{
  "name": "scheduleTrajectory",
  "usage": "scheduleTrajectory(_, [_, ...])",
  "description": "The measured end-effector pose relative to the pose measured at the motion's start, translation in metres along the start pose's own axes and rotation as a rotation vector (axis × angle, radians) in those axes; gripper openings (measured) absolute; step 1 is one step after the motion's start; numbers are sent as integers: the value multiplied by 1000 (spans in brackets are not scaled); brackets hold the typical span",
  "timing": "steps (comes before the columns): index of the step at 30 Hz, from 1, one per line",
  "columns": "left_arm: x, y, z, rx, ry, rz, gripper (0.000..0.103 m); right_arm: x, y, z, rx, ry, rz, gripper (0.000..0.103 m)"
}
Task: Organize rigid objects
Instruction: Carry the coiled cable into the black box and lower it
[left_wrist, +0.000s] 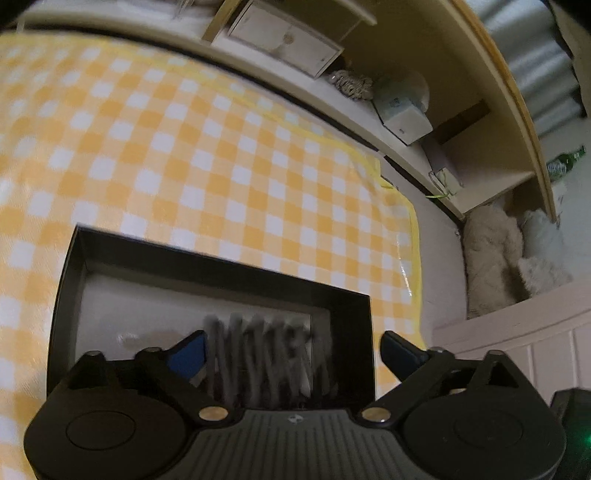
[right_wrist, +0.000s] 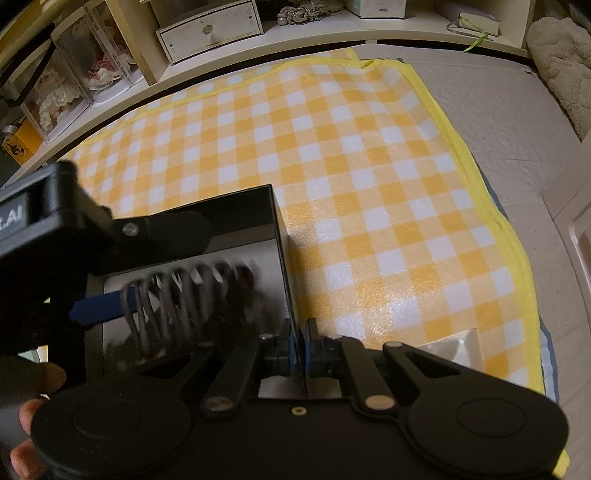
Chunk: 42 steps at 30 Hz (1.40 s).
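1. Box first: a shallow black rectangular cardboard box (left_wrist: 354, 317) with a pale grey floor sits on the yellow-and-white checked mat (left_wrist: 184, 147), at the mat's near side.
2. Inside the box lies a grey coiled wire rack (left_wrist: 266, 354), a row of loops like a big spring, blurred in both views.
3. Left gripper (left_wrist: 295, 354) points down into the box with its blue-padded fingers (left_wrist: 188, 354) spread wide; the coil sits between them, and no pad presses on it.
4. From the right wrist view, one blue finger of that left gripper (right_wrist: 99, 306) reaches in from the left and meets the left end of the coil (right_wrist: 184, 295); whether it actually touches, I cannot tell.
5. Right gripper (right_wrist: 301, 350) is clamped tight on the box's right wall (right_wrist: 284, 266), one pad on each side of the thin black edge, near the near-right corner.
6. A person's fingertips (right_wrist: 26, 417) show at the lower left of the right wrist view, behind the gripper body.
7. Far off, cream shelves (right_wrist: 295, 26) run along the mat's far edge, with a small white drawer unit (right_wrist: 210, 29) on them.
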<state>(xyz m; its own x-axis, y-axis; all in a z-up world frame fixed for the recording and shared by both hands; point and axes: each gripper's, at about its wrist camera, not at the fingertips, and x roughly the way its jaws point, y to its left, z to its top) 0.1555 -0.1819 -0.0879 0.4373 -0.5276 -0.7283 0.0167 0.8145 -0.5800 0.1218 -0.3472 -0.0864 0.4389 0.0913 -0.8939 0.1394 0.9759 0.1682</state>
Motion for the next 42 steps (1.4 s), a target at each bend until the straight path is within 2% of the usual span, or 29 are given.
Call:
scheduleTrajectory(5, [-8, 5, -1, 43, 20, -1, 96, -1, -1, -1, 1, 0, 1, 6])
scheduleTrajectory(6, [-9, 6, -1, 51, 26, -2, 87, -1, -1, -1, 2, 0, 1, 6])
scheduleTrajectory(8, [-11, 10, -1, 53, 51, -12, 76, 0, -2, -1, 2, 1, 1, 6])
scheduleTrajectory(11, [-11, 16, -2, 48, 71, -30, 54, 1, -3, -1, 2, 1, 0, 6])
scheduleTrajectory(13, [-9, 19, -3, 43, 72, -31, 48, 1, -3, -1, 2, 1, 1, 6])
scheduleTrajectory(15, [-6, 21, -4, 41, 72, -37, 37, 1, -3, -1, 3, 1, 1, 6])
scheduleTrajectory(17, [-4, 22, -6, 38, 94, -42, 31, 1, -3, -1, 2, 1, 1, 6])
scheduleTrajectory(21, [-5, 23, -10, 45, 93, -30, 25, 0, -3, -1, 1, 1, 1, 6])
scheduleTrajectory(25, [-9, 27, -14, 7, 72, -18, 23, 0, -2, -2, 3, 2, 1, 6])
scheduleTrajectory(29, [-15, 24, -17, 5, -9, -20, 19, 0, -3, -1, 2, 1, 1, 6])
scheduleTrajectory(30, [-16, 24, -15, -7, -32, -22, 10, 0, -3, -1, 2, 1, 1, 6])
scheduleTrajectory(34, [-20, 28, -8, -56, -104, -22, 8, 0, -3, -1, 2, 1, 1, 6])
scheduleTrajectory(42, [-18, 32, -21, -52, -77, -51, 9, 1, -4, -1, 2, 3, -1, 6])
